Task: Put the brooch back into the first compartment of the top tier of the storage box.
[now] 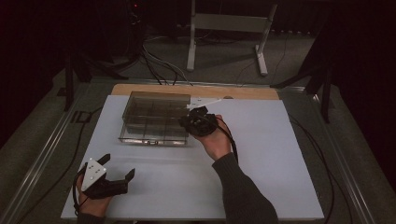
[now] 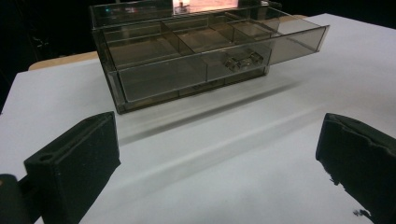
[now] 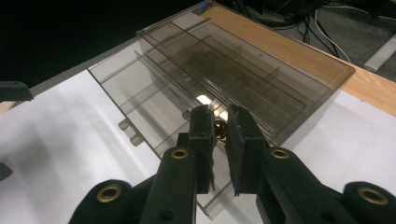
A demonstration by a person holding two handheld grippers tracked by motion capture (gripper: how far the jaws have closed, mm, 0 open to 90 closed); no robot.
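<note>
I am looking down at a table [image 1: 243,91] with a pale wooden top, its far edge showing as a bare strip. A large white sheet [image 1: 261,154] is covering nearly all of it. A smoky clear plastic organizer box [image 1: 154,117] with divided compartments is sitting on the sheet toward the far left, one side section [image 2: 299,35] sticking out from it.

- Bare tabletop [image 1: 261,154] lies open in front of and right of the clear box [image 1: 154,119].
- The box's raised lid [image 3: 261,70] blocks approach from behind.
</note>
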